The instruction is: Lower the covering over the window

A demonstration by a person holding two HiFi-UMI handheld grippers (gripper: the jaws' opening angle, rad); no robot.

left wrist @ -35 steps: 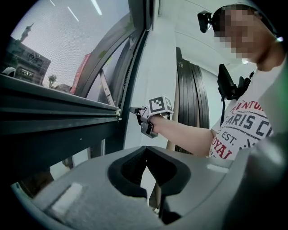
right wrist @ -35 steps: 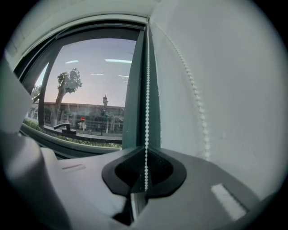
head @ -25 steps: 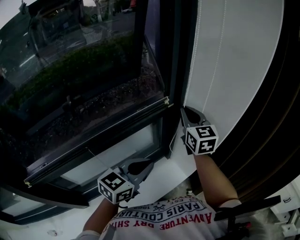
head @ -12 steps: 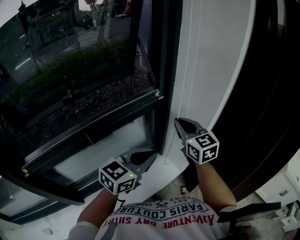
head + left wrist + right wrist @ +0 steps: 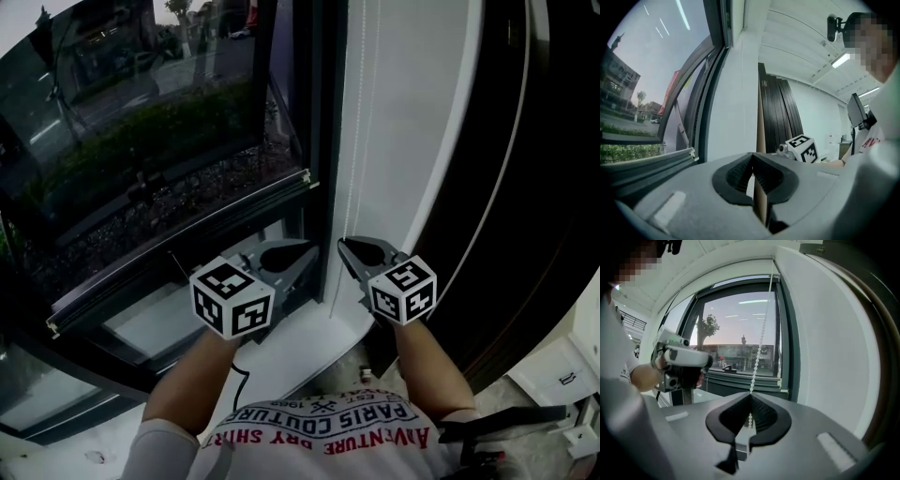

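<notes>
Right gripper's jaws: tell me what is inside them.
The right gripper is shut on the bead chain, which rises in front of the window. A few beads show in the hollow behind the tips; the chain below is covered by the gripper's body.

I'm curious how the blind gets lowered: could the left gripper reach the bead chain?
Probably yes: the left gripper sits close beside the right gripper, which is shut on the bead chain, with nothing between them.

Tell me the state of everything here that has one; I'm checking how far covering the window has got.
Right gripper: shut on the bead chain.
Left gripper: shut, empty.
Bead chain: straight, running up from the right jaws.
Window: uncovered; sash looks swung outward.
</notes>
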